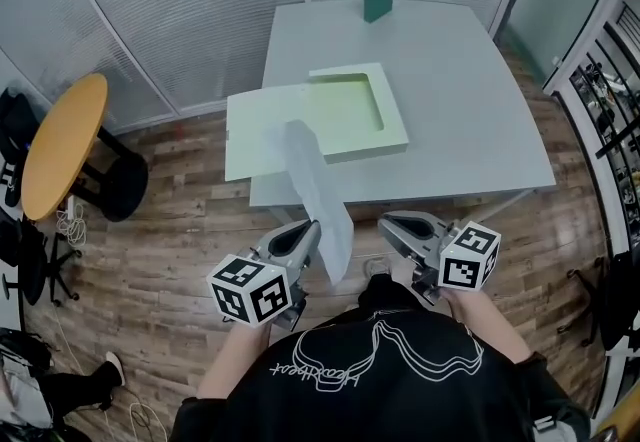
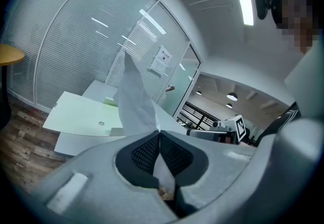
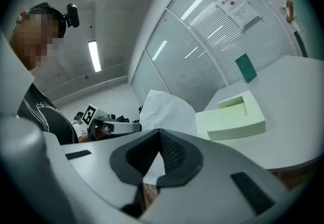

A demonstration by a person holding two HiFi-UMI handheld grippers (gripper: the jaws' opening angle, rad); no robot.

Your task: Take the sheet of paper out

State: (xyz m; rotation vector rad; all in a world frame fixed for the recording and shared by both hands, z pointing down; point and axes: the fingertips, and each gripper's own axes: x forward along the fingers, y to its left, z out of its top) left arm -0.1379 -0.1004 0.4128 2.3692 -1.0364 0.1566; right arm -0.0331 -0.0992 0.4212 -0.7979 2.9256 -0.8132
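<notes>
Head view: the sheet of paper (image 1: 318,192) is off the table (image 1: 470,120), held in the air in front of its near edge. Its long axis runs from the near-left corner area, beside the open pale green box (image 1: 392,135), down toward the person, between the left gripper (image 1: 312,230) and the right gripper (image 1: 388,223). Left gripper view: the jaws are clamped on the paper, which rises tilted beyond the tips. Right gripper view: the jaws are closed together, gripping nothing, with the paper just beyond them.
</notes>
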